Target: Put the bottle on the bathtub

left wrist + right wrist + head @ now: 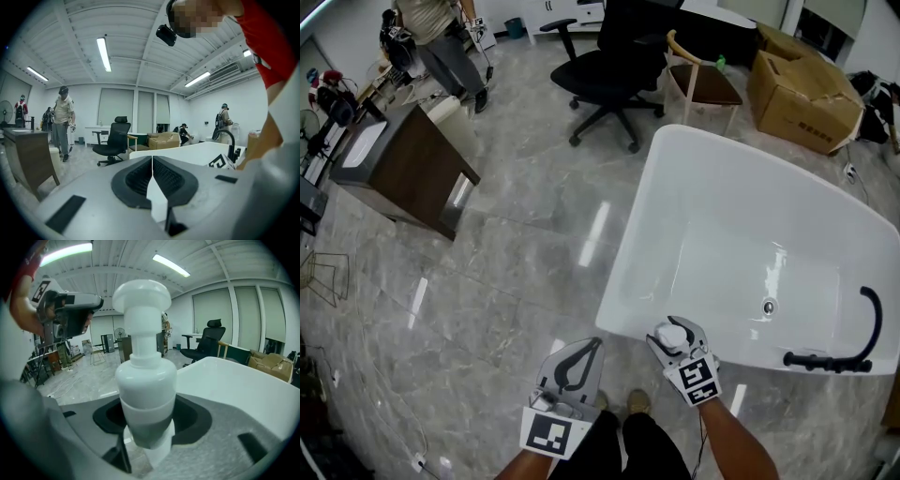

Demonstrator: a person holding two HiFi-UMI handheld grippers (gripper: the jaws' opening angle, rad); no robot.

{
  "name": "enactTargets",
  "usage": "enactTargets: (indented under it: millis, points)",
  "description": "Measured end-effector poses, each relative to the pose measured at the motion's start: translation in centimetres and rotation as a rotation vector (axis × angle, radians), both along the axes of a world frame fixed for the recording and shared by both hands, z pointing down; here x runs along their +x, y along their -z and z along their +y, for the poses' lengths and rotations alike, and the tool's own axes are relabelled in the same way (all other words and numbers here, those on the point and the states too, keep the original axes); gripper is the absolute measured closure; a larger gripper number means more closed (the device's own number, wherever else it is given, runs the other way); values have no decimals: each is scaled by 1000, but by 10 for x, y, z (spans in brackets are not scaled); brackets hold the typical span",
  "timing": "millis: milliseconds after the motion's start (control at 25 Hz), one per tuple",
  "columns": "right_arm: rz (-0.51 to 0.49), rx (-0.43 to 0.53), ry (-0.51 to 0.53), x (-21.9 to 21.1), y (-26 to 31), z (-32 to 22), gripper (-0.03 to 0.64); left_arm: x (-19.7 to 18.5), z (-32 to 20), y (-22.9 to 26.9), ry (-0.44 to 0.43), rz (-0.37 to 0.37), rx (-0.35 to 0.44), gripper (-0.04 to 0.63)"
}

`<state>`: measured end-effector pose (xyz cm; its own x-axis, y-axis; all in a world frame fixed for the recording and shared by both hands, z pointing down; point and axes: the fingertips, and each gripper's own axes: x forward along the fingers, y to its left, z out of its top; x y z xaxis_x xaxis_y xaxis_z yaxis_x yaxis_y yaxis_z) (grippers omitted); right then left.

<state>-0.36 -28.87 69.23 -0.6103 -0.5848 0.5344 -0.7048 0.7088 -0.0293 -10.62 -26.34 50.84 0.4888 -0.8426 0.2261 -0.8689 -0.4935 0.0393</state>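
Right fingers (pixel 193 417) hold bottle (pixel 145 376) upright.

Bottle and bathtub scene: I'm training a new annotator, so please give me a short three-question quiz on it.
1. True or false: the left tool is shut with nothing between its jaws.
2. What holds the bottle? A) the left tool B) the right tool C) nothing, it lies on the floor
3. Fill in: the curved faucet on the white bathtub is ___ in colour.

Key: 1 true; 2 B; 3 black.
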Motion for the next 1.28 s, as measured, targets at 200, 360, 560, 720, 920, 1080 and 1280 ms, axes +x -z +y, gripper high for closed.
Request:
enactTargets:
  millis: [200,360,560,720,920,1080,1280]
  points:
    - [-3,-12,6,-2,-17,-5,371,-1,-6,-13,2,-4,-26,583]
    - [-2,-21,2,-1,-26,-7,371,0,-9,-15,-1,-4,-39,583]
    - [1,-14,-10,2,-32,-5,370,2,-8,-17,-12,-11,-49,583]
    - [-10,-1,-13,1,-33,-6,365,1,-8,-17,-17,-15,-51,583]
    - [-33,18,-11,-1,-21,-7,305,4,-8,-15,-26,-14,-46,583]
    - [-34,56,-28,7,12,-2,293,8,-6,-4,-38,-2,-29,583]
    - [-95,132,-89,20,84,18,303,15,2,29,-50,40,20,583]
